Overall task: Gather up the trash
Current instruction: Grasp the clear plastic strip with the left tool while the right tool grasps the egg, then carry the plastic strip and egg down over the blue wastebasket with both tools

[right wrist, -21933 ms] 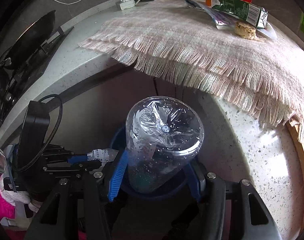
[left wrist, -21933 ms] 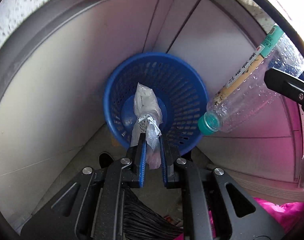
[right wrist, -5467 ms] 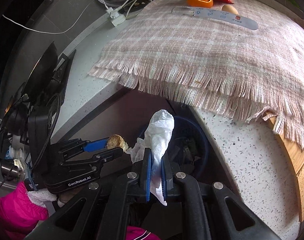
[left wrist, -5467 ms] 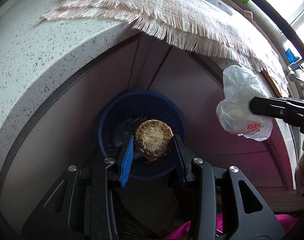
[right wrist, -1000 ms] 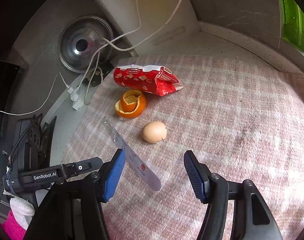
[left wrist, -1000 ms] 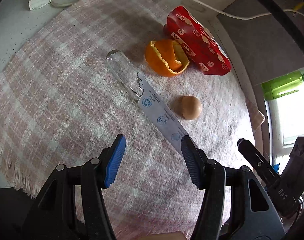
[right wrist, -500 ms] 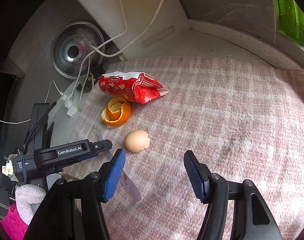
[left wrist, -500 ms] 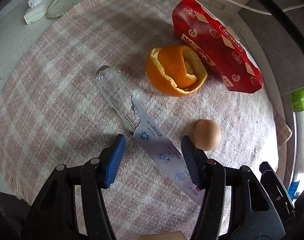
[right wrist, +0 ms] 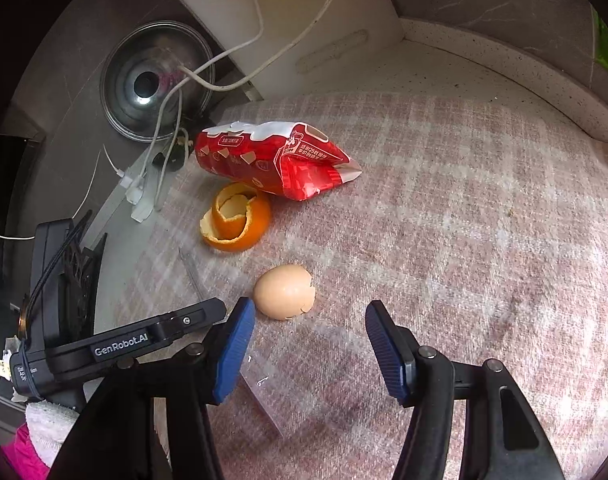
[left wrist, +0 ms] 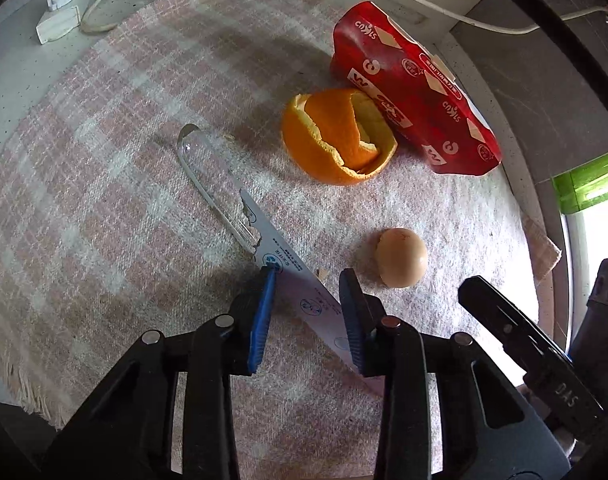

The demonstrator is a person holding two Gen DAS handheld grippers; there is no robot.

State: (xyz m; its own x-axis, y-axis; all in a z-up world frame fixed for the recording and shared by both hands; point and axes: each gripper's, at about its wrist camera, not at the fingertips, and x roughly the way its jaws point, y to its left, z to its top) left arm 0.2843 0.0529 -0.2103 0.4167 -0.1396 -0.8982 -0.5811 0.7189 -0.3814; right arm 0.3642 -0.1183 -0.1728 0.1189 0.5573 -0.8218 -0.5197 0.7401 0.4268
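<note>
**Four scraps on the checked cloth**

We take the eggshell [left wrist: 401, 257] as our landmark on the checked cloth [left wrist: 104, 160] over the bench. Left of it lies the long blister pack [left wrist: 264, 248]; our left tongs [left wrist: 306, 316] straddle its card end, jaws closing, pads not yet pressing. Beyond the eggshell sits the orange peel [left wrist: 338, 136], touching the red carton [left wrist: 412, 100] behind it. Right of the eggshell, our right tongs [right wrist: 308, 344] hang about half open, empty, the shell just ahead of them.
</note>
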